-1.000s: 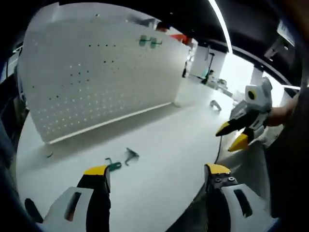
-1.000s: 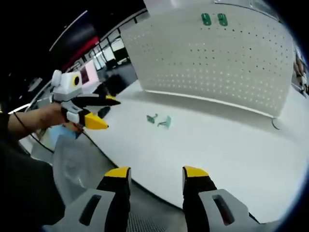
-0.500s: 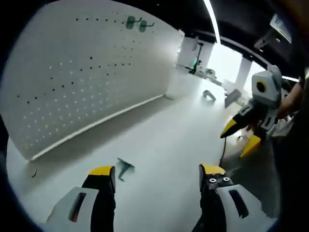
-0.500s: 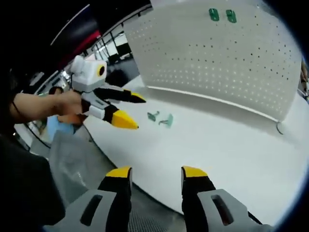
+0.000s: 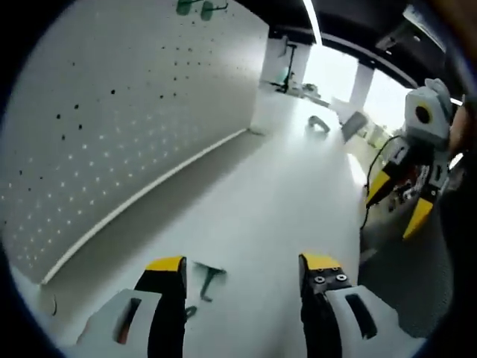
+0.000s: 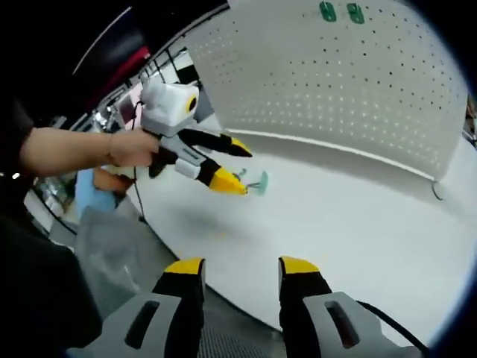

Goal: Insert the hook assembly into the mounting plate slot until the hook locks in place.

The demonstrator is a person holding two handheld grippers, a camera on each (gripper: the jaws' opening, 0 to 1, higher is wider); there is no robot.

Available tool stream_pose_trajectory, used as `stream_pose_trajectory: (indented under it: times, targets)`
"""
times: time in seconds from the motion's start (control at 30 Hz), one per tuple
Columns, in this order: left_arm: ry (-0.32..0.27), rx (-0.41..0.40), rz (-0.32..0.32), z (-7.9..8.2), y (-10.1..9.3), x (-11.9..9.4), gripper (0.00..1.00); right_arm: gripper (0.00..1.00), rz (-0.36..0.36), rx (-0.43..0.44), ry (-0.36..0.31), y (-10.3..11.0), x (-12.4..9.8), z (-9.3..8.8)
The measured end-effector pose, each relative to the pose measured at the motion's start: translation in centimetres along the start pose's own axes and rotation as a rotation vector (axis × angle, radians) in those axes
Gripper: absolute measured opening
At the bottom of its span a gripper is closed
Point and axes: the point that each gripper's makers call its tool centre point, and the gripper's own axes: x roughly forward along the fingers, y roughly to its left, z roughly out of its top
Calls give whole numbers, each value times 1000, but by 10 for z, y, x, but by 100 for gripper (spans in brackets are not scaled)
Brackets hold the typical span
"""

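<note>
A white pegboard mounting plate (image 5: 112, 112) (image 6: 350, 89) stands upright on the white table (image 5: 283, 201). Two green hooks (image 6: 341, 11) hang near its top edge. A loose green hook (image 5: 207, 277) (image 6: 258, 183) lies on the table, with a second small piece (image 5: 190, 312) beside it. My left gripper (image 5: 243, 268) (image 6: 237, 168) is open, low over the table, and the loose hook sits just inside its left jaw without being held. My right gripper (image 6: 241, 268) (image 5: 406, 198) is open with nothing in it, back past the table's front edge.
A person's hand (image 6: 127, 149) holds the left gripper. Small grey parts (image 5: 319, 123) lie at the table's far end, and a thin ring (image 6: 438, 190) lies by the pegboard's corner. The table's curved front edge (image 6: 186, 246) runs below my right jaws.
My left gripper has moved forward and down over the table to the loose hooks, which now lie by its left jaw. The right gripper has stayed almost where it was.
</note>
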Motion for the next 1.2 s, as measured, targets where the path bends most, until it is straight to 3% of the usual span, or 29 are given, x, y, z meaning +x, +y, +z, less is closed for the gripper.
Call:
stream_pose_trajectory:
  times: [0.23, 0.4, 0.53, 0.83, 1.0, 1.2]
  targets:
    - [48, 1, -19, -11, 7, 17, 58, 38, -28, 19, 23, -10, -5, -9]
    - [88, 55, -31, -20, 10, 27, 56, 38, -45, 26, 23, -17, -8, -7]
    - [83, 77, -35, -18, 15, 30, 57, 38, -55, 46, 20, -21, -8, -8]
    - [76, 82, -49, -14, 21, 36, 47, 38, -61, 69, 29, -22, -7, -12]
    - [158, 246, -51, -30, 23, 33, 48, 38, -64, 74, 16, -23, -7, -7]
    - [174, 274, -64, -34, 20, 38, 47, 38, -67, 85, 21, -24, -5, -8]
